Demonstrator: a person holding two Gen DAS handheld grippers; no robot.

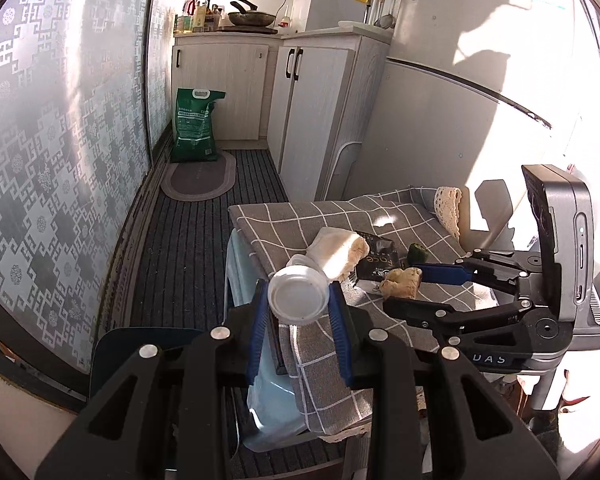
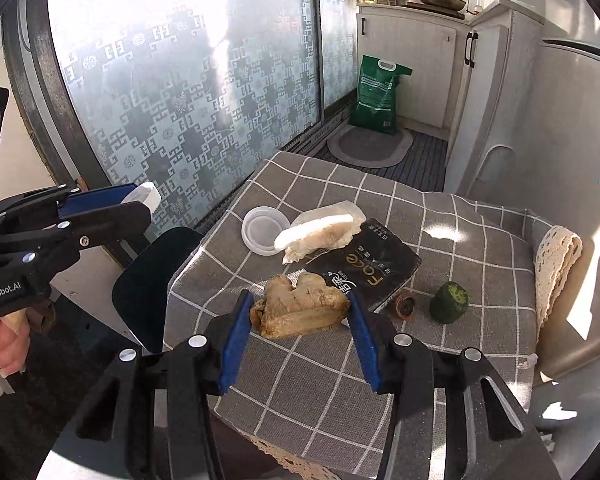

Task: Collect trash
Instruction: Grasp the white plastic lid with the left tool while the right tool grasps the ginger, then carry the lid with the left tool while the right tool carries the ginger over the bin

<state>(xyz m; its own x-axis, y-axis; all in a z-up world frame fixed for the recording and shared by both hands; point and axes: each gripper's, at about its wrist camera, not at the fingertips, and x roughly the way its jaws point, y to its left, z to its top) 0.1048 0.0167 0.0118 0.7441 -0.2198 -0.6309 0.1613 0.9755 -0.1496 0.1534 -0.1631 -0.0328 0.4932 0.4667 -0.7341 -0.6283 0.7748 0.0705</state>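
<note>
Grey white-checked tablecloth (image 2: 300,380), green sack (image 2: 378,96)

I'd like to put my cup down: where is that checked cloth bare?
Free: the near strip of cloth in front of the ginger, and the far stretch behind the black packet. Crowded: the middle, where lid, wrapper, packet and green stub sit.

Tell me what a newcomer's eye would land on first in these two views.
First, the jaws of each gripper with something between them: the left gripper clamps a small white plastic cup, and the right gripper clamps a knobbly piece of ginger over the grey checked tablecloth. Behind the ginger lie a black packet, a white lid and a green vegetable stub.
</note>
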